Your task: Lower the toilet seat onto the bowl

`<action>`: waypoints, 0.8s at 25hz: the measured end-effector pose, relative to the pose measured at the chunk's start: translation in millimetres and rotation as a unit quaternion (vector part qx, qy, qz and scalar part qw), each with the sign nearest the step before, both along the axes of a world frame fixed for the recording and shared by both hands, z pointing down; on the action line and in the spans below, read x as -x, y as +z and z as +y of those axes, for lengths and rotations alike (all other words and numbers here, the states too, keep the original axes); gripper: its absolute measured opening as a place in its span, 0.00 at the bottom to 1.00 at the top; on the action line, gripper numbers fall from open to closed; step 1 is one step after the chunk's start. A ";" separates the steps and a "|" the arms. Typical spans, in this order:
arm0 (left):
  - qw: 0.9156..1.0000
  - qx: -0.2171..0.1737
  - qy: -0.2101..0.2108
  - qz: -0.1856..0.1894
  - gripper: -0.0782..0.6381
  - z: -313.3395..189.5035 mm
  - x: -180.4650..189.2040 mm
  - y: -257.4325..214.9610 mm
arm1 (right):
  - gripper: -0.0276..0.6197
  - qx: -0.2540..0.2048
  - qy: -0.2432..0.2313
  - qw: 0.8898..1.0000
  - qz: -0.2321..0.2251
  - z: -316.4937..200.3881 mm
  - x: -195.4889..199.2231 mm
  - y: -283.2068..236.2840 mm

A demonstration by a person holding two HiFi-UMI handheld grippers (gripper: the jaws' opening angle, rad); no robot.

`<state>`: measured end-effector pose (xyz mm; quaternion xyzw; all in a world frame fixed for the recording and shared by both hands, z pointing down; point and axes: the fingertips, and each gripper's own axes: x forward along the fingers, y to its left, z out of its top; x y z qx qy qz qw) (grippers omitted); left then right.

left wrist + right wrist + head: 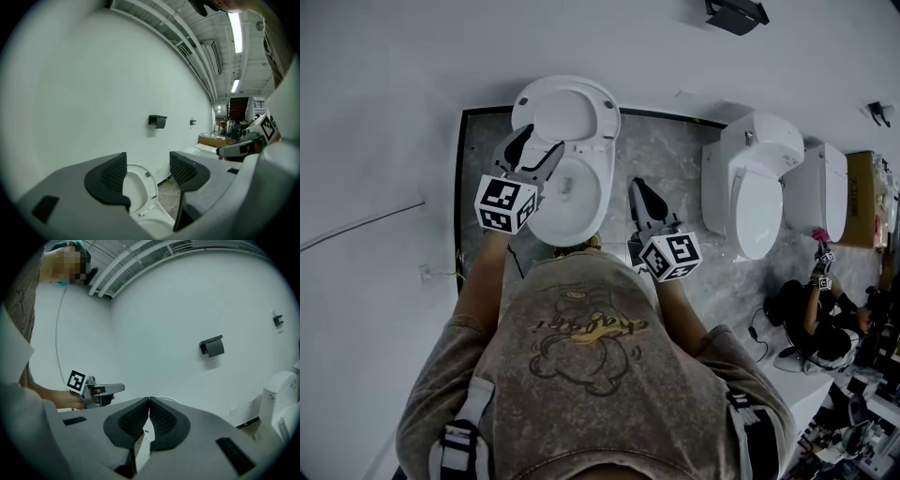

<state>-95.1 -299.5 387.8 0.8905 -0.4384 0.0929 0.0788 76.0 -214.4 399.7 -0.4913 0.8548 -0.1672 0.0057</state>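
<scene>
Seat (565, 111) stands raised behind the bowl (572, 202), leaning back toward the wall (394, 141). Left gripper (539, 143) hovers at the seat's left edge, jaws wide apart, holding nothing. Right gripper (639, 189), closed and empty, hangs right of the bowl.

The toilet seat (567, 111) is white and oval, and it stands raised, tipped back toward the wall (384, 112) behind it. From the left gripper view its underside faces out into the room, with a small dark bumper showing on the ring. Below it, the white bowl (567, 230) lies open and uncovered, its long axis running straight out from the wall. Its rim is bare, and seat and bowl meet only at the hinge end nearest the wall.
</scene>
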 end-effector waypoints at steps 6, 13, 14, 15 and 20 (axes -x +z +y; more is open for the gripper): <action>0.997 -0.001 0.023 -0.079 0.50 -68.5 -5.3 37.3 | 0.09 0.010 0.006 1.000 0.003 -5.0 -3.1 12.6; 0.983 0.010 0.054 -0.174 0.50 -140.9 -9.7 87.8 | 0.09 0.033 0.033 0.999 0.003 -4.3 -18.3 28.7; 0.981 0.015 0.057 -0.187 0.50 -150.9 -9.5 96.9 | 0.09 0.036 0.036 0.999 0.002 -4.8 -19.5 31.0; 0.978 0.021 0.060 -0.201 0.50 -159.9 -9.4 106.4 | 0.09 0.040 0.038 0.998 0.002 -4.9 -20.6 33.1; 0.962 0.046 0.088 -0.255 0.50 -189.1 -17.5 142.2 | 0.09 0.058 0.051 0.997 0.002 -1.5 -28.9 43.7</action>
